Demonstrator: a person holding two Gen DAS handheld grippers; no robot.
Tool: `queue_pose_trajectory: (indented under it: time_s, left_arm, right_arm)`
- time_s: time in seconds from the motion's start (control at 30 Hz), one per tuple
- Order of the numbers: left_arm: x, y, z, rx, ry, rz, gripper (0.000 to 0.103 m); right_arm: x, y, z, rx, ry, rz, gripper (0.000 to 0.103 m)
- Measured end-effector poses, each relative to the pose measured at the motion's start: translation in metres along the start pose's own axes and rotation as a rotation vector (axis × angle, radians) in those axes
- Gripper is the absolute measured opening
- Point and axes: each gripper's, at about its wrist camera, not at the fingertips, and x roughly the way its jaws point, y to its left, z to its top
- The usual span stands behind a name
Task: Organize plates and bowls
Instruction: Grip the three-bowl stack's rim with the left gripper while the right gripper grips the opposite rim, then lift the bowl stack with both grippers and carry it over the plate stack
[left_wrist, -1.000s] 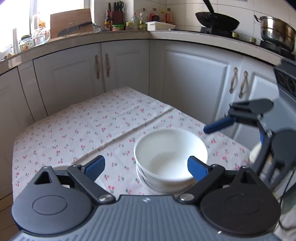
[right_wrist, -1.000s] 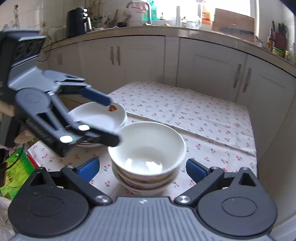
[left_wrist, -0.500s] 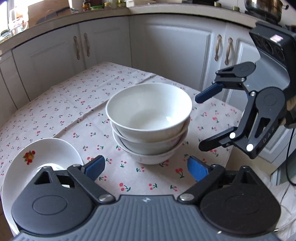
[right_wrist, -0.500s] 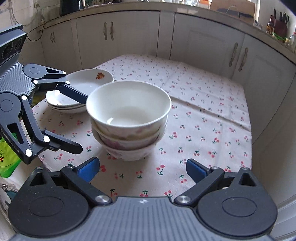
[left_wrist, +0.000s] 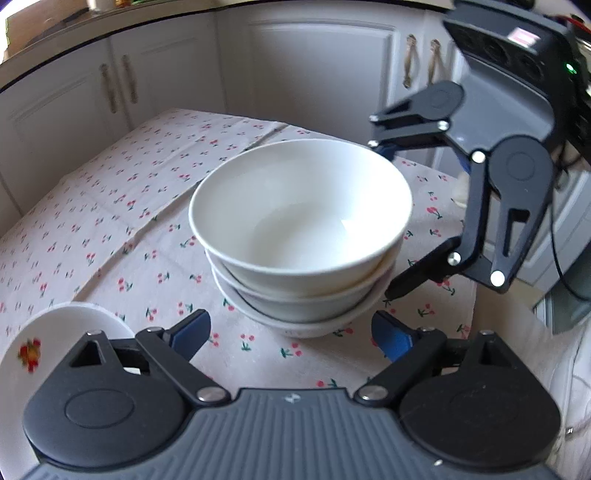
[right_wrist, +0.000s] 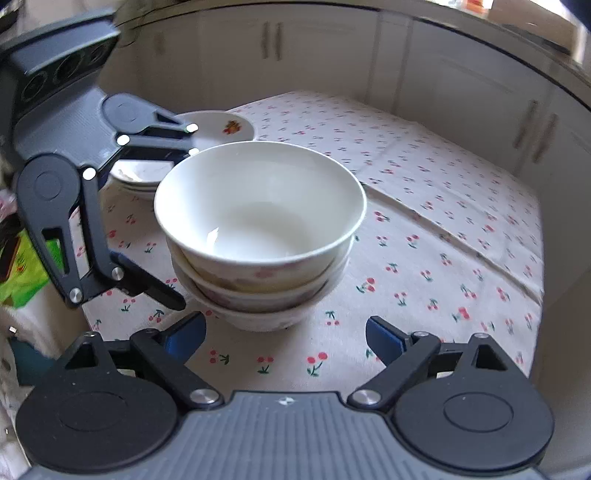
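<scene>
Table (left_wrist: 110, 192), under cherry-print cloth, carrying everything; white cabinets (left_wrist: 295, 66) curving behind.

Bowl stack (left_wrist: 301, 236) sitting mid-table: three white bowls nested upright, rims level, top bowl empty. No long axis; round, so approachable from any side.

Plate stack (right_wrist: 221, 127) resting beyond the left gripper in the right view, just beside the bowls, apparently not touching; fruit motif showing on the top plate.

Left gripper (left_wrist: 291, 332) hovering just short of the bowl stack, fingers spread wide, holding nothing. Right gripper (right_wrist: 286, 334) facing the same stack from the opposite side, fingers equally wide, also gripping nothing.

Bowl stack lying dead ahead of both, between the two grippers and centred between each pair of fingers. Neither clearly nearer. Judging: stacking looking finished, or both closing in for a two-sided lift of the base bowl.
</scene>
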Motion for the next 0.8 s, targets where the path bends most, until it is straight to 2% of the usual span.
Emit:
queue_pose_trajectory:
  time_s: [0.23,0.47,0.63,0.8]
  left_arm:
    - [0.007,0.007,0.008,0.086,0.012,-0.073,0.087]
    - [0.01,0.014,0.008,0.111,0.014,-0.132,0.082]
    - [0.01,0.015,0.009,0.136,0.017,-0.147,0.081]
    - [0.014,0.016,0.009,0.167,0.017,-0.157,0.081]
  right_arm:
    - [0.01,-0.006,0.013,-0.12,0.034,0.081,0.092]
    - [0.011,-0.007,0.016,-0.17,0.041,0.123,0.09]
    - [0.012,-0.006,0.02,-0.202,0.042,0.146,0.084]
    - [0.012,-0.006,0.022,-0.218,0.049,0.156,0.084]
